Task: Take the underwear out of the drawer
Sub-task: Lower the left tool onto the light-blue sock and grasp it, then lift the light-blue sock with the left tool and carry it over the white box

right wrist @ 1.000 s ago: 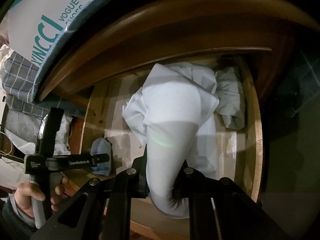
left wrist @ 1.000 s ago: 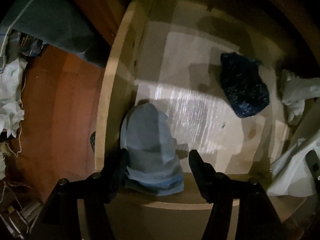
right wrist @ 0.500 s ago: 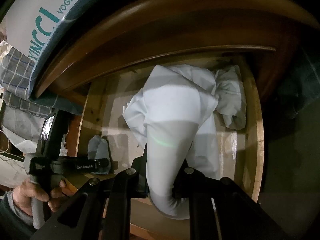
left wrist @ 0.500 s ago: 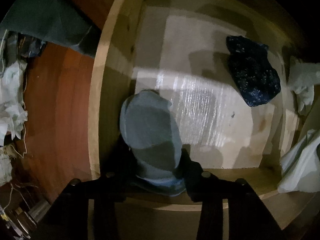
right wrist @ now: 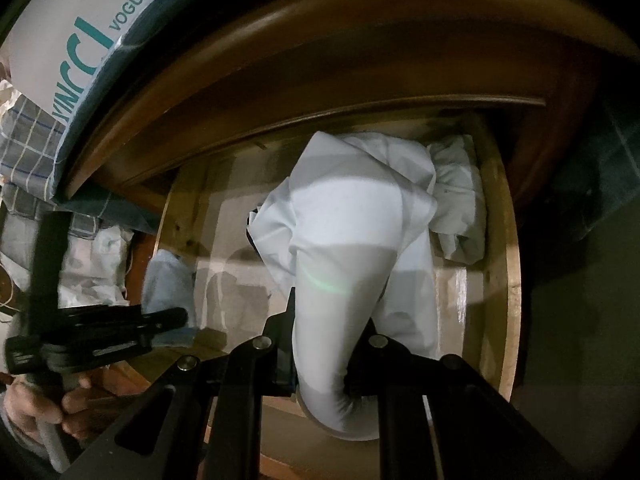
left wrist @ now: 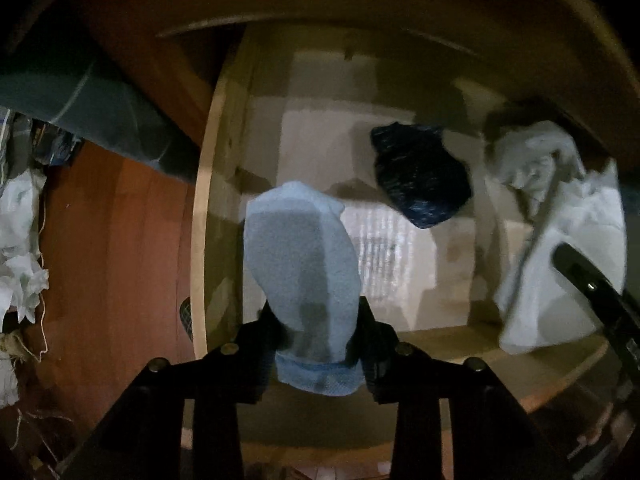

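The light blue underwear (left wrist: pixel 304 276) is pinched between the closing jaws of the left gripper (left wrist: pixel 316 328), which points straight down over the front left corner of the wooden drawer (left wrist: pixel 200 240); the cloth hangs clear of the pale drawer floor. A dark blue speckled garment (left wrist: pixel 420 176) lies further back on that floor, apart from it. At the drawer's right side, the right gripper (right wrist: pixel 328 344) is clamped on a white garment (right wrist: pixel 352 240), whose bulk drapes back toward another crumpled white cloth (right wrist: pixel 460 208) in the rear right corner. A hand (right wrist: pixel 36 404) holds the left gripper's handle.
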Motion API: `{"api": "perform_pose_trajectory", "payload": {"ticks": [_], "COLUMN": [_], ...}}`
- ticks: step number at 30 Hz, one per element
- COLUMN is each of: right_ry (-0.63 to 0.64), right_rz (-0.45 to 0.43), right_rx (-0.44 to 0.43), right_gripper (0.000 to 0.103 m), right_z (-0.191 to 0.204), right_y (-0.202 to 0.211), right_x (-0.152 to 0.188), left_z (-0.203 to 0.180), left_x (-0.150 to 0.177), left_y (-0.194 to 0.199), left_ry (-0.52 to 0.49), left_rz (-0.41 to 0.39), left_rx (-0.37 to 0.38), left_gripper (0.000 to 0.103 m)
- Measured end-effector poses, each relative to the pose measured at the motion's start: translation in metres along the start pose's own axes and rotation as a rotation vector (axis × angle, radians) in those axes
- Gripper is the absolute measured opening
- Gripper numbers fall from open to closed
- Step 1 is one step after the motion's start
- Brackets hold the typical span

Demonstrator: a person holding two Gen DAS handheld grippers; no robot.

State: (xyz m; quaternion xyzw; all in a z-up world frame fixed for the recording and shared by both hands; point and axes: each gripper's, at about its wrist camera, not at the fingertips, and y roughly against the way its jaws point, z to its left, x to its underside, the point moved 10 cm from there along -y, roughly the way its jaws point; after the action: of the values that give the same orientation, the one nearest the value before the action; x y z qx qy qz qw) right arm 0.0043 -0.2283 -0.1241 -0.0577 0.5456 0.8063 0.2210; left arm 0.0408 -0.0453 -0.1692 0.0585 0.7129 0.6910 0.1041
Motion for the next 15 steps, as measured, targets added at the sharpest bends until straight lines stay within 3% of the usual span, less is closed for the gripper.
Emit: {"api": "perform_pose_trajectory", "payload": {"ticks": [9,15], "right_ry": [0.016,0.024], "right_rz": [-0.005,-0.008], "right_rx": [0.025,0.04], "right_gripper": [0.014,0.014], "right_z": [0.002,0.003], "right_y": [-0.005,-0.007], "right_x": [-0.001,-0.001], "left_z": [0.001,0.003], "left_x": [0.007,0.012], "left_y": [0.035,0.062], "left_ry": [-0.024,-0.049], "left_rz": [-0.089,-0.175], "left_rx": [0.025,0.001], "left_gripper": [0.036,0.036]}}
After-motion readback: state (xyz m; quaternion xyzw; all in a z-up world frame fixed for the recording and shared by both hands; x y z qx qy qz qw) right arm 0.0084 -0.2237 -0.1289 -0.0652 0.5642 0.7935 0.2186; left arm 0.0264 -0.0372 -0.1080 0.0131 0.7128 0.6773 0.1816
